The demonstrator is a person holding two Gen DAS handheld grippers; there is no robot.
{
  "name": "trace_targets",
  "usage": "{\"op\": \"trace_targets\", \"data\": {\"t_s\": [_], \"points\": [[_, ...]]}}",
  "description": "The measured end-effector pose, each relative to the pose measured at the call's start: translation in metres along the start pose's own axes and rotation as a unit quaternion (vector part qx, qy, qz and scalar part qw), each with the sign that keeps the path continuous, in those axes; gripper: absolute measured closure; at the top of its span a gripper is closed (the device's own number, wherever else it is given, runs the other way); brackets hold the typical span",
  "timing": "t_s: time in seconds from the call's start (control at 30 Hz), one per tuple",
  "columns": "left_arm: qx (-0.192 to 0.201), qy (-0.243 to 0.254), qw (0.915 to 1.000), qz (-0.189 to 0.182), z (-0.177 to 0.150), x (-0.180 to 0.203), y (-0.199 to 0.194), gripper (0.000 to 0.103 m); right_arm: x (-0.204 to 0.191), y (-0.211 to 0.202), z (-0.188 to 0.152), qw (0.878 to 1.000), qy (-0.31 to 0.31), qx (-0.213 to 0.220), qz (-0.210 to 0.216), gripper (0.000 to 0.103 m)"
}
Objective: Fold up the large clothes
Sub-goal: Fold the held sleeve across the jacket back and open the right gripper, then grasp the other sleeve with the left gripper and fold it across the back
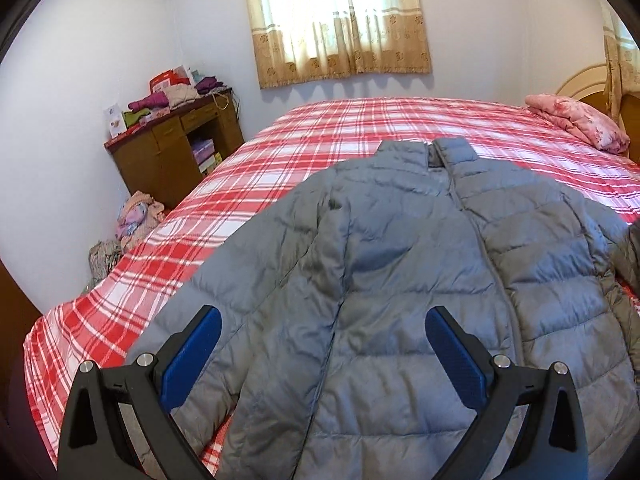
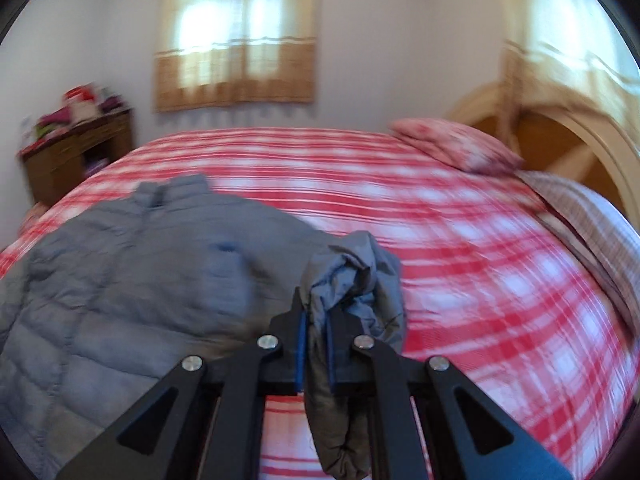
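A grey quilted puffer jacket [image 1: 400, 248] lies front up on a bed with a red and white plaid cover [image 1: 328, 128], collar toward the window. Its left sleeve is folded across the chest. My left gripper [image 1: 322, 344] hovers open above the jacket's lower front, nothing between its blue pads. In the right wrist view the jacket [image 2: 132, 280] lies at the left, and my right gripper [image 2: 316, 344] is shut on the jacket's right sleeve [image 2: 356, 276], lifted off the plaid cover [image 2: 460, 264]. That view is blurred by motion.
A brown desk [image 1: 176, 148] piled with folded clothes stands by the far left wall, with a heap of clothes [image 1: 132, 220] on the floor beside the bed. A pink folded quilt [image 1: 576, 124] lies near the headboard [image 2: 568, 136]. Curtained window [image 1: 340, 20] behind the bed.
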State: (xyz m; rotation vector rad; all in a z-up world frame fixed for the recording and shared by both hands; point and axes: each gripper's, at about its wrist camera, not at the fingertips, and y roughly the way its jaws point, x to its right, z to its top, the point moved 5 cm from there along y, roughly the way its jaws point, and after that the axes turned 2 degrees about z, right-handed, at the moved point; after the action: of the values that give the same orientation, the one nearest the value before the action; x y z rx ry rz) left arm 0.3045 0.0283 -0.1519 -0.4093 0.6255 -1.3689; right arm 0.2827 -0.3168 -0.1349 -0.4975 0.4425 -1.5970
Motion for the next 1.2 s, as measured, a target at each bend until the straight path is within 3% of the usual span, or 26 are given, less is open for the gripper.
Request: {"op": "trace_targets", "data": {"t_s": [0.17, 0.23, 0.3, 0.33, 0.43, 0.6, 0.7, 0.83, 1.0, 1.2], "points": [[0.000, 0.006, 1.0000, 0.003, 0.004, 0.009, -0.001, 0.001, -0.051, 0.025, -0.012, 0.998, -0.035, -0.009, 0.051, 0.092], [-0.003, 0.007, 0.9999, 0.007, 0.006, 0.011, 0.000, 0.001, -0.059, 0.031, -0.018, 0.997, -0.043, -0.013, 0.064, 0.081], [-0.005, 0.005, 0.9999, 0.007, 0.006, 0.014, 0.000, 0.001, -0.065, 0.025, -0.025, 0.993, -0.046, -0.019, 0.104, 0.031], [-0.005, 0.005, 0.9999, 0.008, 0.006, 0.015, 0.000, 0.001, -0.066, 0.017, -0.028, 0.992, -0.043, -0.012, 0.117, 0.028], [-0.008, 0.006, 0.9999, 0.007, 0.008, 0.021, 0.001, 0.001, -0.058, -0.008, -0.036, 0.991, -0.046, -0.004, 0.123, 0.028], [-0.007, 0.010, 0.9999, -0.012, 0.018, 0.048, -0.003, 0.001, -0.005, -0.048, -0.043, 0.994, 0.000, 0.033, 0.105, 0.028], [0.000, 0.013, 0.9989, -0.045, 0.029, 0.078, -0.010, 0.001, 0.030, -0.032, -0.050, 0.999, 0.008, 0.015, 0.031, 0.028], [0.001, 0.031, 0.9948, -0.097, 0.038, 0.134, -0.013, 0.001, 0.082, 0.006, -0.075, 0.998, 0.043, -0.030, -0.045, 0.028], [-0.011, 0.059, 0.9869, -0.150, 0.043, 0.212, -0.006, 0.001, 0.130, 0.017, -0.101, 0.989, 0.127, -0.056, -0.048, 0.026], [-0.038, 0.086, 0.9728, -0.212, 0.036, 0.290, 0.008, 0.001, 0.122, 0.033, -0.108, 0.990, 0.109, -0.075, -0.051, 0.026]]}}
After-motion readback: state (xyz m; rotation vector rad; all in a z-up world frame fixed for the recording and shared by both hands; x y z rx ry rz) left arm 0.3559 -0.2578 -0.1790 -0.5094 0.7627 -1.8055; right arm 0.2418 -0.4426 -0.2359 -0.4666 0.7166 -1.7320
